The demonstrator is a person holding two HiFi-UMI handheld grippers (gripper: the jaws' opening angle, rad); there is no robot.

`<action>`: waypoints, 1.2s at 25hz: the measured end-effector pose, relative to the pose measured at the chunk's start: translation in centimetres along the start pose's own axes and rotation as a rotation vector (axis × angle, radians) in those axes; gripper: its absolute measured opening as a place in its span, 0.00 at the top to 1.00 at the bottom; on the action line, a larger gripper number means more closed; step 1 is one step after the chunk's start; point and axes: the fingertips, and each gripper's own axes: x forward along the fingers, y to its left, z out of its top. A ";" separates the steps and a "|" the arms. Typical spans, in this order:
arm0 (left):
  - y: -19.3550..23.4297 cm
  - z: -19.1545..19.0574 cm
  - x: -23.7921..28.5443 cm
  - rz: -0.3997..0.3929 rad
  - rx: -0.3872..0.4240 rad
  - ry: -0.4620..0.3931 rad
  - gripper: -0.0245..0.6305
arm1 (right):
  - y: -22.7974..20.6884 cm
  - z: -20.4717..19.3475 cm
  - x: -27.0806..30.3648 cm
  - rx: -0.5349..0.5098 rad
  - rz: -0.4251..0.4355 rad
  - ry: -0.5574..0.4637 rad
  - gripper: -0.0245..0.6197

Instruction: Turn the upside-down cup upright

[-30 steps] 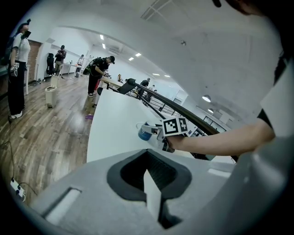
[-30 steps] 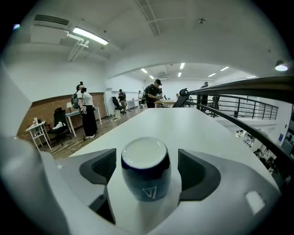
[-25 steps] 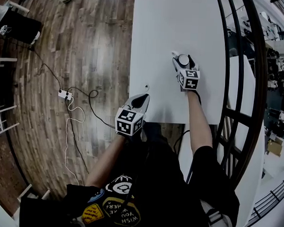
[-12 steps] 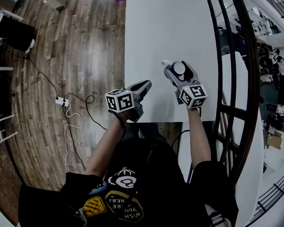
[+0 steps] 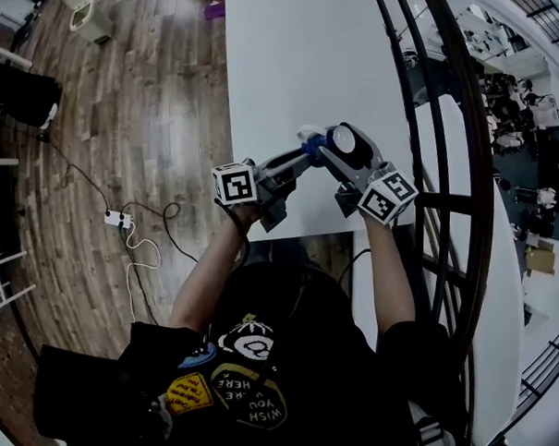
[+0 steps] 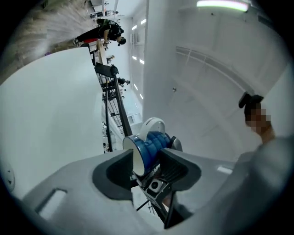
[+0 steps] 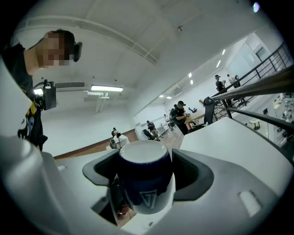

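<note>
The cup (image 5: 312, 147) is dark blue with a white inside and a white base, and it hangs above the near edge of the white table (image 5: 296, 61). My right gripper (image 5: 343, 148) is shut on its sides, and the cup lies roughly level with its base towards the right. In the right gripper view the cup (image 7: 146, 179) fills the gap between the jaws of the right gripper (image 7: 146, 165). My left gripper (image 5: 299, 161) points at the cup's mouth from the left. Its jaws are opening. In the left gripper view the cup (image 6: 149, 147) sits just beyond the tips of the left gripper (image 6: 147, 163), which do not press on it.
A black metal railing (image 5: 433, 104) curves along the table's right side. On the wooden floor to the left lie a power strip (image 5: 118, 220) with cables and a small bin (image 5: 85, 15). People stand far off (image 7: 177, 114).
The right gripper has lifted the cup off the table and tipped it sideways. The left gripper rose from the table's near edge, turned, and moved right up to the cup's mouth.
</note>
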 end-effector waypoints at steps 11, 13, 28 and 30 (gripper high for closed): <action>-2.5 0.0 0.5 -0.161 -0.054 -0.024 0.75 | 0.9 0.7 -0.5 0.067 0.086 -0.019 0.41; -2.6 0.0 0.4 -0.144 -0.001 -0.004 0.78 | 0.7 0.3 -0.7 0.078 0.094 -0.005 0.41; -4.8 -2.8 0.4 -0.117 0.348 0.337 0.91 | 1.8 -3.3 -2.4 0.080 0.281 0.131 0.36; -4.6 -3.0 0.2 -0.094 0.374 0.374 0.91 | 1.8 -3.6 -2.5 0.019 0.264 0.153 0.36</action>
